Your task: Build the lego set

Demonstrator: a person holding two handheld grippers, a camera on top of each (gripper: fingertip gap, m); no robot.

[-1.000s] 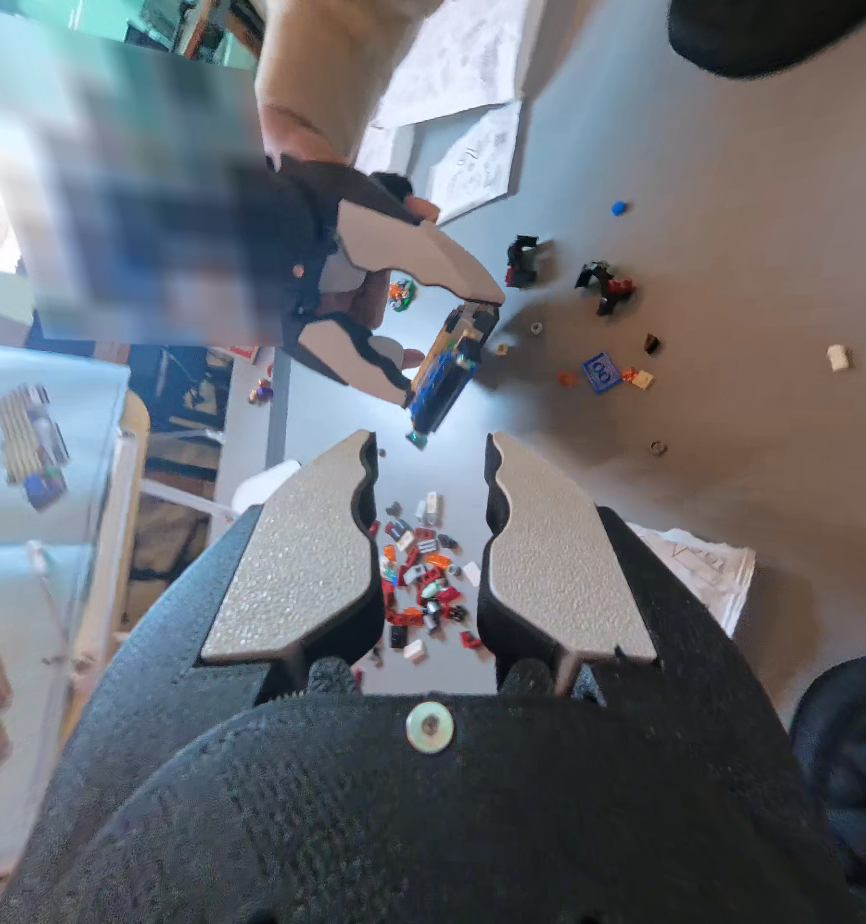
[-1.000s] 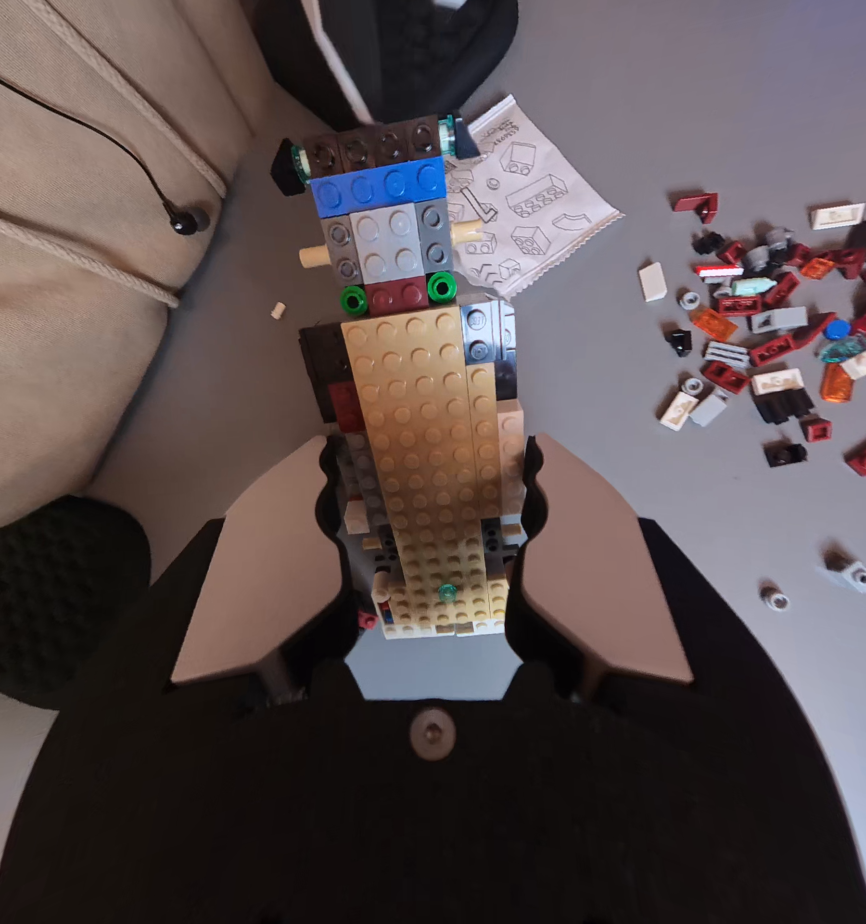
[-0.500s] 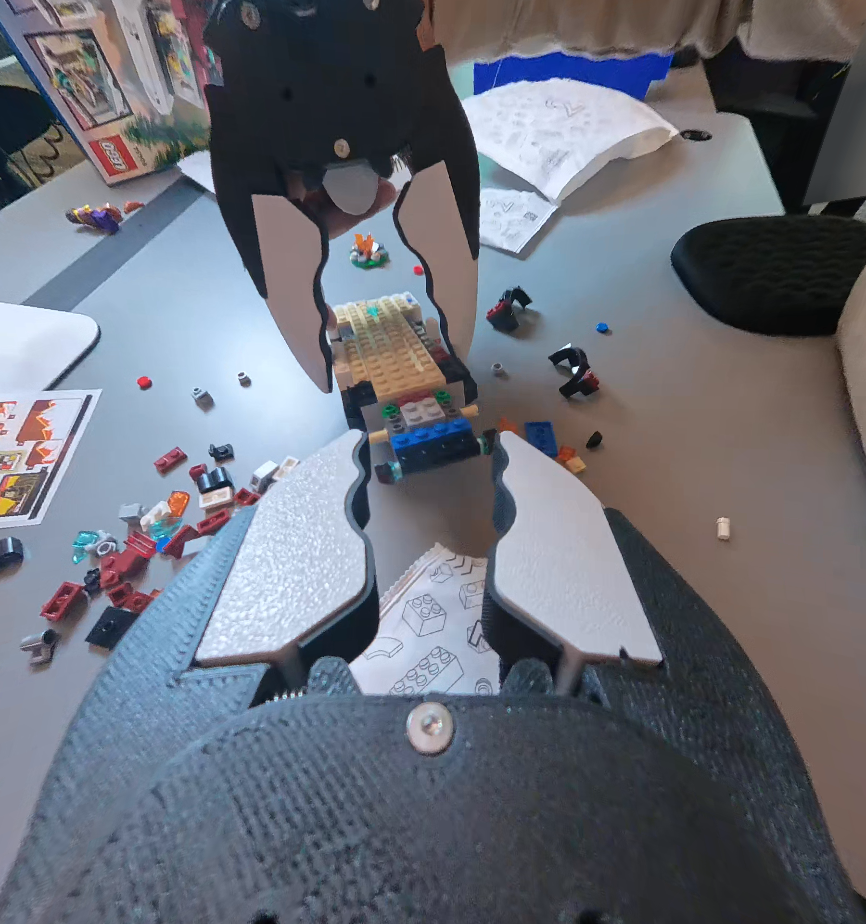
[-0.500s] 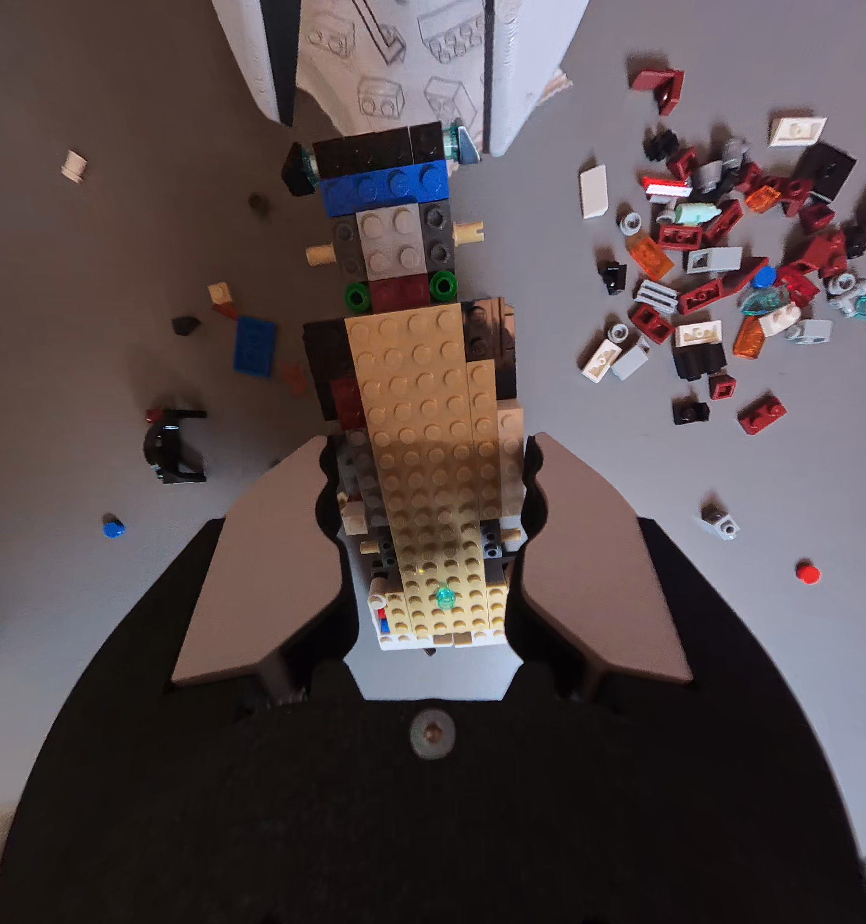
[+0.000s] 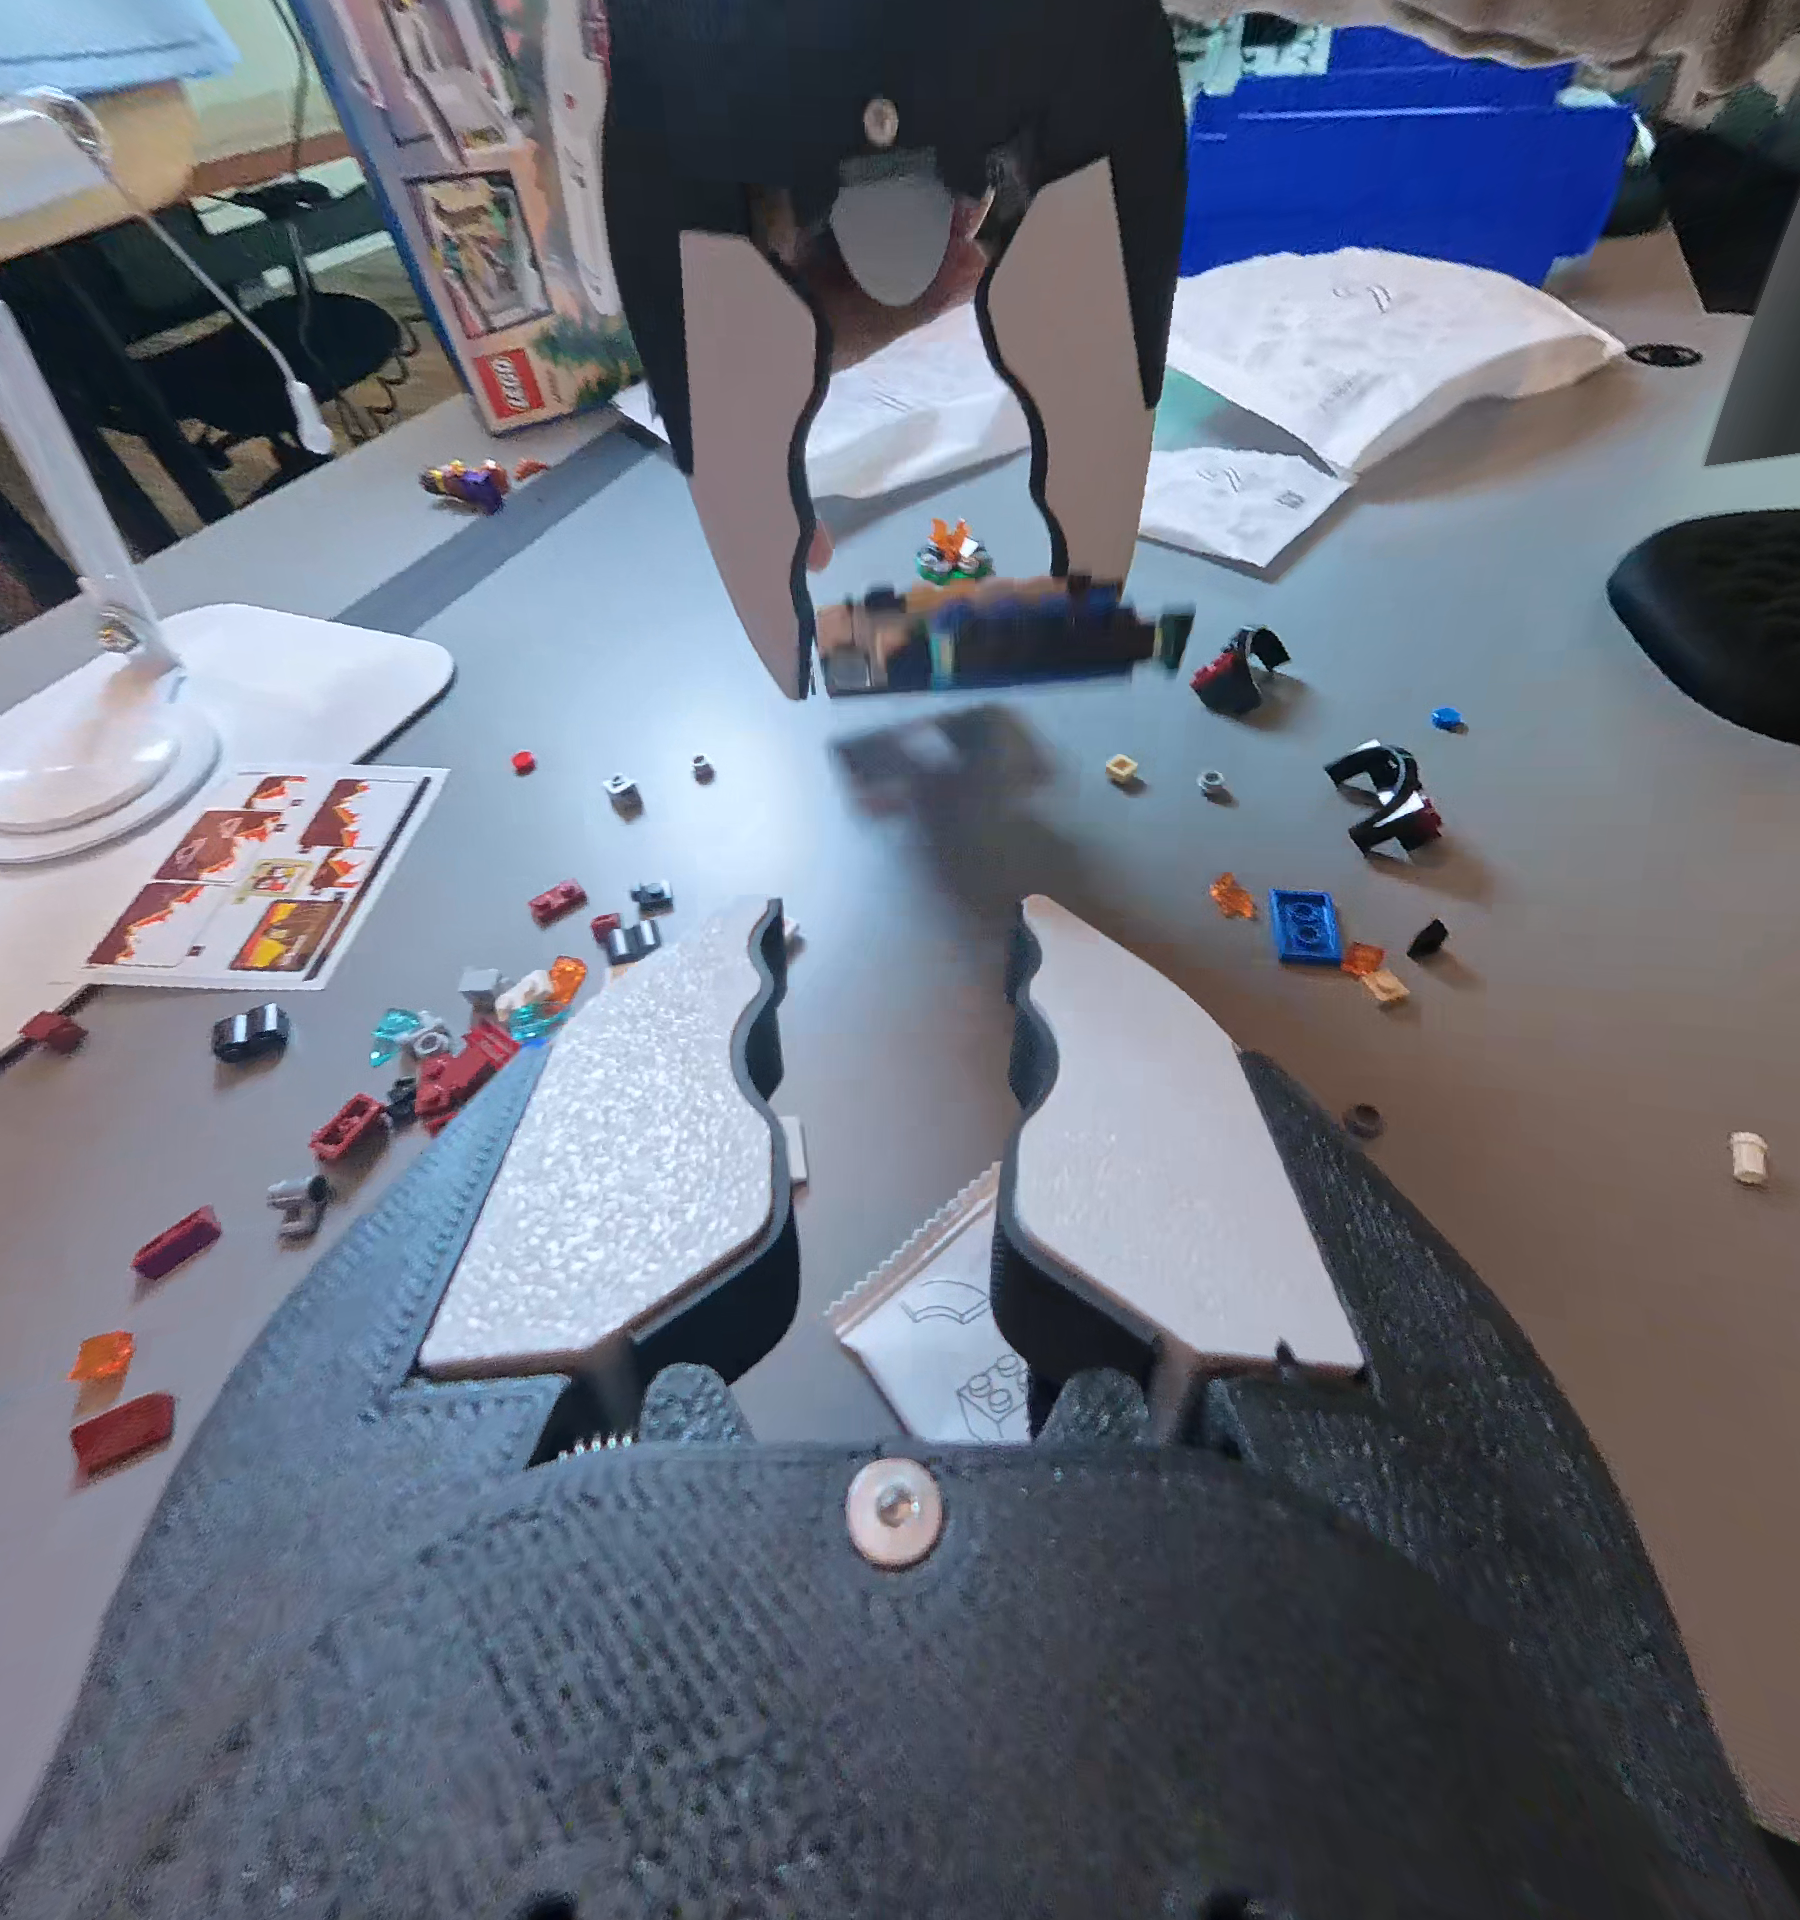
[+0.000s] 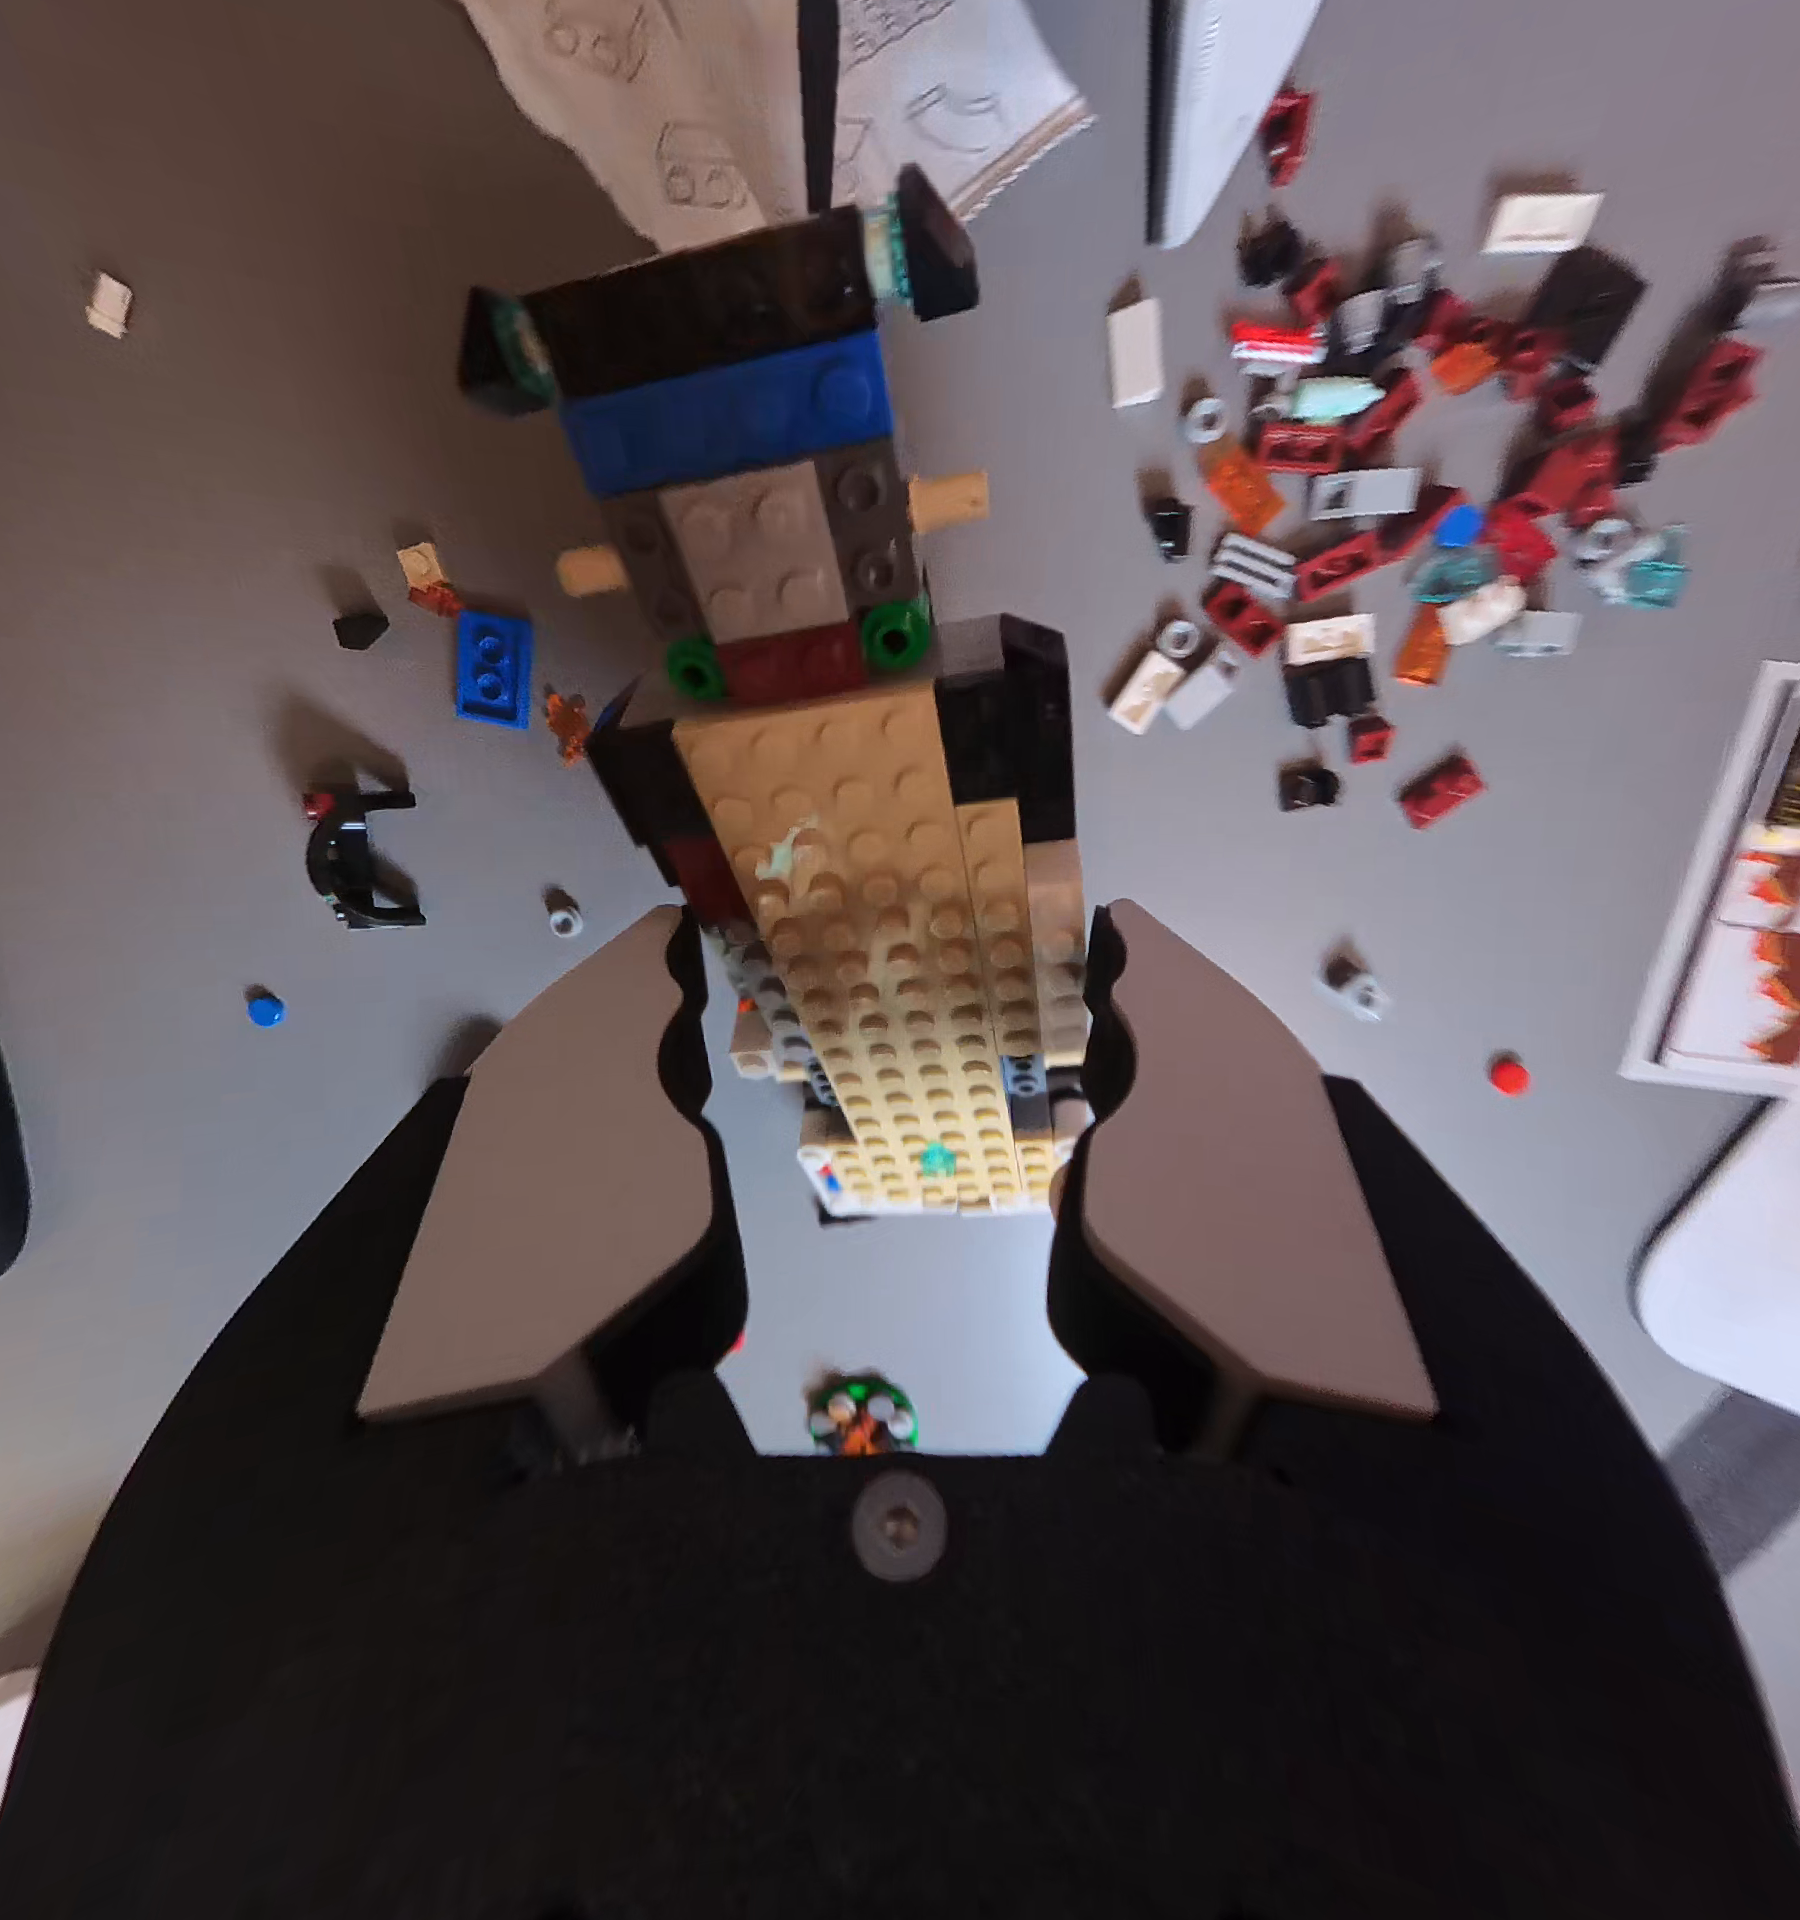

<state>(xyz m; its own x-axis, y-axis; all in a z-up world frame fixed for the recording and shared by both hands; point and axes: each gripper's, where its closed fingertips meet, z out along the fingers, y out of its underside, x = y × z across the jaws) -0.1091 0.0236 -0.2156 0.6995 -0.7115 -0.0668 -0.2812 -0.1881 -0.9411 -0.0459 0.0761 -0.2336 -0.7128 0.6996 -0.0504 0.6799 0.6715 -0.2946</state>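
Note:
My right gripper is shut on a long brick model with a tan studded top and a blue, grey and black front end. The model sits slanted between the pads and is held above the grey table. In the left wrist view the right gripper hangs over the table's middle with the blurred model across its fingertips. My left gripper is open and empty, low over the table, facing the model from some way off. A white printed paper bag lies under it.
A pile of loose small bricks lies right of the model. A sticker sheet and a white lamp base are at the left. A blue plate, black curved pieces, a toy box and a black chair are around. About 9 cm separates my left fingertips from my right.
My right gripper has carried the model up and away from my left gripper's fingertips and turned it; it now sits slanted in the grasp. My left gripper stays open and empty.

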